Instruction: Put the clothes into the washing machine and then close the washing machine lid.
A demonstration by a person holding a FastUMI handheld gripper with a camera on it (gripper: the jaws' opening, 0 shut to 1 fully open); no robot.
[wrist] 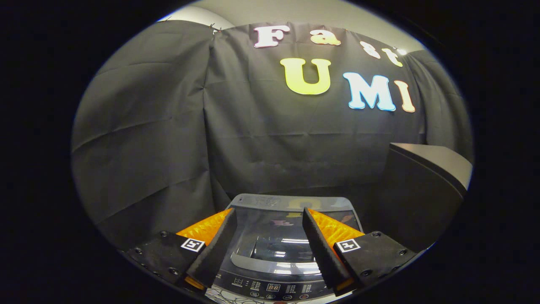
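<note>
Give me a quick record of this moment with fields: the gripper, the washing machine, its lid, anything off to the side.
gripper: the gripper is open, fingers spread wide, nothing between them
position: above the washing machine, fingers pointing toward the black cloth wall
lid: the glass lid lies flat, closed, reflecting light
control panel: control panel below the fingers, at the machine's near edge
clothes: none seen
side: dark cabinet beside the machine, beyond the right-hand finger
</note>
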